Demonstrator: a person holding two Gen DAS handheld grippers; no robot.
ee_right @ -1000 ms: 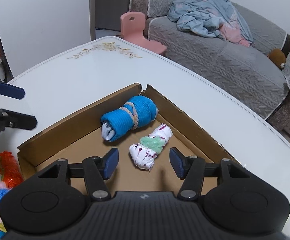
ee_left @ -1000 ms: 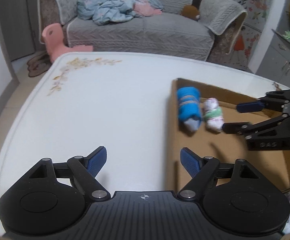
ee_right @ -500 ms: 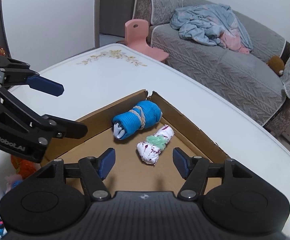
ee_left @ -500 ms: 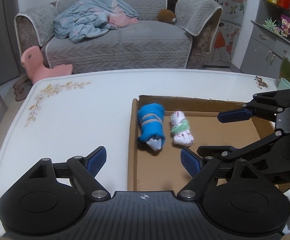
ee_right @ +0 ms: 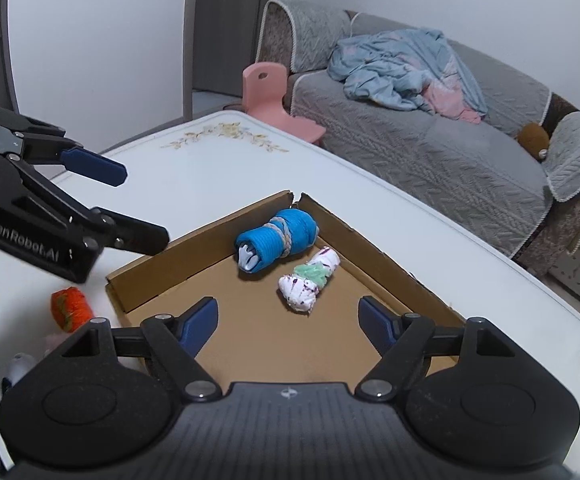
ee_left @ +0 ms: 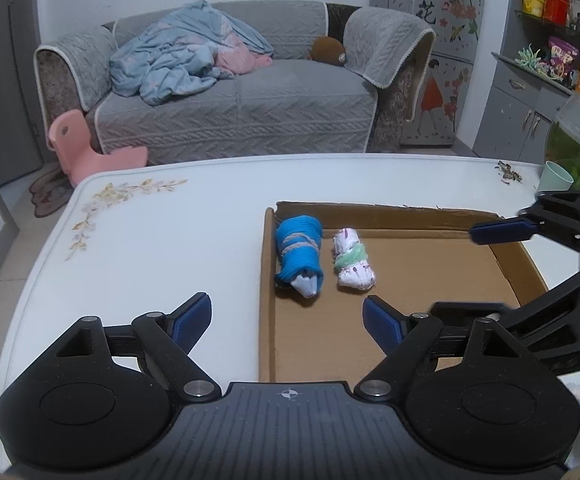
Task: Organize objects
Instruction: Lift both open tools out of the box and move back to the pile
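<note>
A shallow cardboard tray (ee_left: pixel 267 280) lies on the white table. Inside it, side by side in the far corner, are a blue sock roll (ee_left: pixel 300 254) and a white and green sock roll (ee_left: pixel 352 260). My left gripper (ee_left: pixel 285 314) hovers open over the tray's near left wall, holding nothing. My right gripper (ee_right: pixel 287 316) hangs above the tray floor just short of the white roll (ee_right: pixel 308 280). Its jaws are opening, with nothing between them. In the left wrist view the right gripper (ee_left: pixel 458 272) shows at the right; in the right wrist view the left gripper (ee_right: pixel 137 206) shows at the left.
An orange roll (ee_right: pixel 69 308) and other small items (ee_right: pixel 21 366) lie on the table outside the tray's left wall. A green cup (ee_left: pixel 556 176) and crumbs (ee_left: pixel 508 172) sit near the far right table edge. A grey sofa (ee_left: pixel 249 112) and a pink chair (ee_left: pixel 73 144) stand beyond the table.
Both grippers have drawn back and risen from the tray. The right jaws have spread wider and backed away from the white roll, which stays lying in the tray.
</note>
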